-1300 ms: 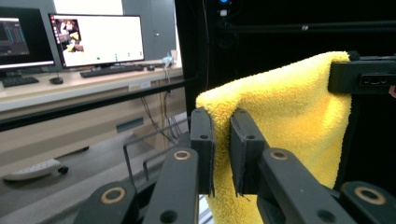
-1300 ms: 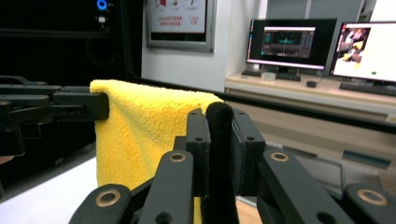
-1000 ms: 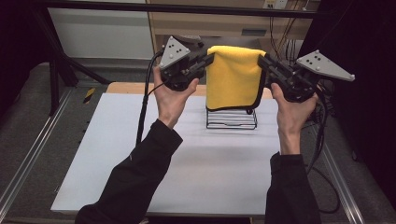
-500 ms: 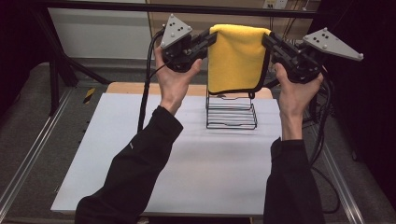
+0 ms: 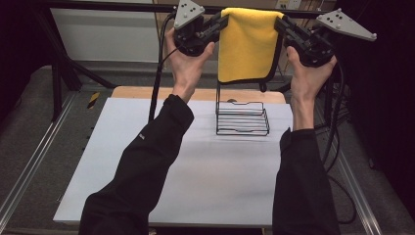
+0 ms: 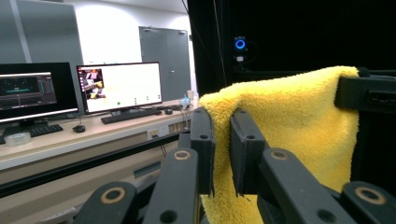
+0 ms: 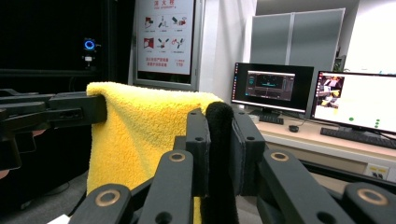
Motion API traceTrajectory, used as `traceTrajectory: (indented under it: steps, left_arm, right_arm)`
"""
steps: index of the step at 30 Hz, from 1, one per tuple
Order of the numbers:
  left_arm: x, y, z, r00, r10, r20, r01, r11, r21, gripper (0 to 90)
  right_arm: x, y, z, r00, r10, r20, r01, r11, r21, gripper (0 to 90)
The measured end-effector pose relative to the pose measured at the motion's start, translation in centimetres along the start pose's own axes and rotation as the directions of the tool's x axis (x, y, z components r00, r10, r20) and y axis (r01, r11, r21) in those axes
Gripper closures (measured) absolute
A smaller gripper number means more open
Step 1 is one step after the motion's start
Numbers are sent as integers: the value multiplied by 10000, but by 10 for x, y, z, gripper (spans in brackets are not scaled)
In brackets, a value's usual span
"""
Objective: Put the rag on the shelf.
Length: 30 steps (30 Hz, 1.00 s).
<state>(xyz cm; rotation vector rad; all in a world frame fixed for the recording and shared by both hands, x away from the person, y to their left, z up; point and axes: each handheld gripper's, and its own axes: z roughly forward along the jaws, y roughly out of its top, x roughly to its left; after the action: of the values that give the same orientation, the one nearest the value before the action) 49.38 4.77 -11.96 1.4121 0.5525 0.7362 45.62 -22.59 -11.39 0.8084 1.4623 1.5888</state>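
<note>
raised higher, yellow towel hides both tongs' tips.

A black wire rack stands on the white table.

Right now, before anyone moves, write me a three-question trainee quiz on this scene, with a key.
1. True or false: the yellow towel is lying flat on the table.
2. What stands on the table directly below the towel? A) a black wire rack B) a glass bowl C) a cardboard box
3. Fill in: the left gripper and the right gripper each pinch a top ______ of the towel.

Key
1. False: it hangs in the air, stretched between the two grippers.
2. A: the black wire rack stands there.
3. Corner: the left gripper view shows yellow pile between the jaws, the right gripper view shows the towel's dark edging.
</note>
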Motion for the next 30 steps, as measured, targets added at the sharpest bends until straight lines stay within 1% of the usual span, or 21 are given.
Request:
traceTrajectory:
  steps: [1,3,4,5,6,7,8,9,10,12,13,14,15,16,20,21,23,24,25,27,30]
  left_arm:
    - [2,1,2,10000,-28,-14,28,10000,-29,805]
    - [5,3,8,9999,85,-88,-85,10000,-21,804]
    - [7,4,10,9997,160,-158,-161,9999,-54,804]
    - [7,4,11,9999,46,-120,-46,10000,-5,805]
    - [8,4,13,9998,72,-206,-72,10000,-9,805]
    - [10,3,16,9997,102,-237,-103,9999,-33,805]
    - [11,2,18,9998,79,-168,-80,10000,-49,804]
    - [13,0,20,9997,91,-220,-92,9999,-41,804]
    - [14,-1,21,9992,131,-369,-130,9999,26,805]
    - [17,-6,24,9997,70,-239,-69,10000,68,805]
    - [18,-8,25,9995,123,-288,-119,9998,132,805]
    - [18,-11,26,9995,181,-260,-176,9996,220,805]
    - [18,-13,27,9997,148,-187,-143,9996,250,805]
    - [18,-17,27,9996,218,-168,-214,9995,235,805]
    - [15,-26,29,9986,531,-67,-528,9980,360,805]
    - [15,-29,29,9982,602,-22,-600,9975,381,805]
    - [14,-33,28,9984,562,85,-565,9977,384,805]
    - [13,-35,28,9982,599,92,-602,9974,394,805]
    - [13,-37,28,9979,641,114,-646,9968,463,805]
    - [12,-42,28,9977,668,141,-675,9961,566,805]
    - [12,-50,29,9980,592,202,-604,9961,650,805]
  right_arm:
    - [0,0,0,10000,0,0,0,10000,0,796]
    - [-4,3,7,9999,-111,21,111,9999,-46,796]
    - [-4,3,7,9999,-111,21,111,9999,-46,796]
    - [-6,4,11,9999,-119,39,119,9999,-36,796]
    - [-8,4,13,9998,-171,39,171,9999,-22,796]
    - [-8,4,13,9998,-171,39,171,9999,-22,796]
    - [-10,3,18,9997,-223,40,223,9998,1,796]
    - [-10,3,18,9997,-223,40,223,9998,1,796]
    - [-13,1,22,9994,-354,45,354,9993,68,796]
    - [-14,-1,26,9991,-420,54,419,9990,182,796]
    - [-15,-3,27,9989,-468,63,466,9986,237,796]
    - [-16,-7,29,9991,-416,48,414,9986,313,796]
    - [-16,-7,29,9991,-416,48,414,9986,313,796]
    - [-19,-13,29,9991,-426,29,425,9984,369,796]
    - [-24,-27,29,9991,-412,-30,413,9982,425,796]
    - [-24,-27,29,9991,-412,-30,413,9982,425,796]
    - [-27,-36,27,9993,-363,-48,365,9979,529,796]
    - [-27,-36,27,9993,-363,-48,365,9979,529,796]
    - [-27,-42,26,9993,-354,-80,358,9977,582,796]
    - [-28,-45,25,9991,-418,-104,424,9971,634,796]
    - [-29,-54,24,9995,-302,-112,310,9966,764,796]
